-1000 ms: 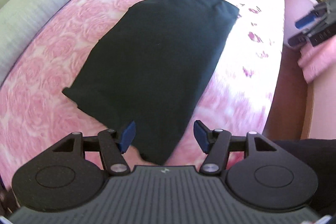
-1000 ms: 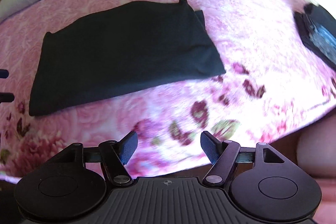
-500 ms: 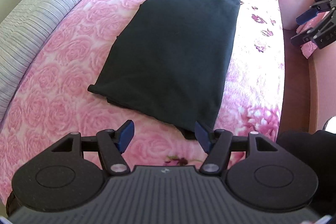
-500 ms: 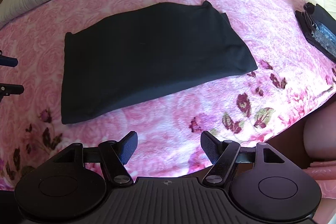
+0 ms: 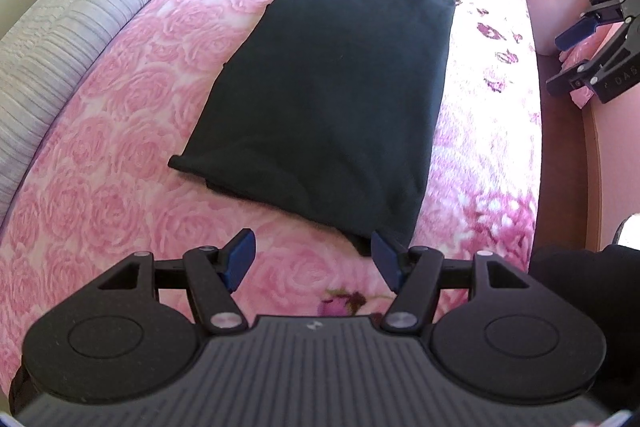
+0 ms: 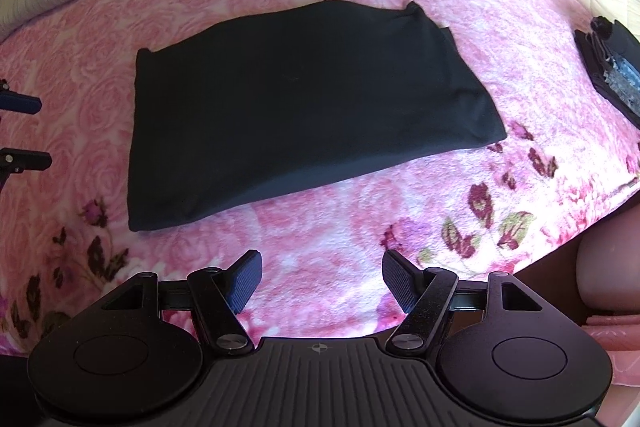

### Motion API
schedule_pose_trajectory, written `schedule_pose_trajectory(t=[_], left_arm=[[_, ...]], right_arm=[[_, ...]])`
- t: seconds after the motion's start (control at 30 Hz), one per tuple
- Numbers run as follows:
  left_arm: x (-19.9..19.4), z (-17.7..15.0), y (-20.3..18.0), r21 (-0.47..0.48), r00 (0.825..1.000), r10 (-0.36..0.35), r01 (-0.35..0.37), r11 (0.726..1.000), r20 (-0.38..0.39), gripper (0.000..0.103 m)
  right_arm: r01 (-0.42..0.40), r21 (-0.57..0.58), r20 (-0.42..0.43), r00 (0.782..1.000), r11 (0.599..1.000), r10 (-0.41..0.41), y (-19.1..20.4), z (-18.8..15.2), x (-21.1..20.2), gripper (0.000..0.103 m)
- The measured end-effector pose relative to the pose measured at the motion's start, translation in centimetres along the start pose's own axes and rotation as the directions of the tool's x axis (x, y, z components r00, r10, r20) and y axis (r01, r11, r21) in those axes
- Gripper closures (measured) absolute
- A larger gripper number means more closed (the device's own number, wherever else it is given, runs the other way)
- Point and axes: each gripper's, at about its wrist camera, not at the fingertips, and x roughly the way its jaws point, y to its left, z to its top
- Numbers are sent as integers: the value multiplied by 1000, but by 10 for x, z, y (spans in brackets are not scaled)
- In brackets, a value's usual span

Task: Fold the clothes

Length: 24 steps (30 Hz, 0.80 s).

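Presently on the bed: one black garment, folded to a long flat rectangle, lying on a pink rose-patterned blanket and touched by neither tool. Its layered end shows a small rolled corner toward the left gripper; its far end lies toward the head of the bed. Left gripper: black frame, blue pads, jaws standing well apart with nothing between them, held just short of the garment's near end, one pad lined up with the cloth's nearest corner in that view, contact not shown. Right gripper: same make, jaws likewise wide and empty, held over bare blanket beside the garment's long edge, clear of the cloth. Each tool appears at the edge of the other's view. Striped pale bedding runs along the far side of the blanket. Dark folded pile sits on the blanket well apart from the garment, near the bed's edge. Dark red flower prints mark the blanket border nearest the right gripper.
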Motion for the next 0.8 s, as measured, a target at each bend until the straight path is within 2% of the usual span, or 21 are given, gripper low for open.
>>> schedule_pose_trajectory(t=[0.23,0.3,0.37,0.43,0.53,0.7,0.8], left_arm=[[4,-16,12,-30,1000,1,-1,1000,-13,42],[7,-20,13,2,1000,6,-6,1000,-10,41],[13,-26,9,129,999,35,-36,991,4,40],[26,-35,5,287,997,76,-75,955,6,40],[48,-49,4,487,991,129,-122,865,20,40],[91,-63,18,666,988,119,-154,730,97,40],[117,-66,26,730,984,96,-173,661,147,40]], right_arm=[[-14,-43,-31,999,999,13,19,3,11,33],[-15,-60,-37,999,998,13,23,5,13,33],[-14,-86,-39,999,996,11,29,5,16,33],[2,-159,-45,999,987,-9,44,3,21,33],[34,-376,-35,998,926,-50,83,-10,35,33],[-1,-587,22,1000,810,17,144,-34,63,33],[24,-699,80,996,715,45,176,-47,85,33]])
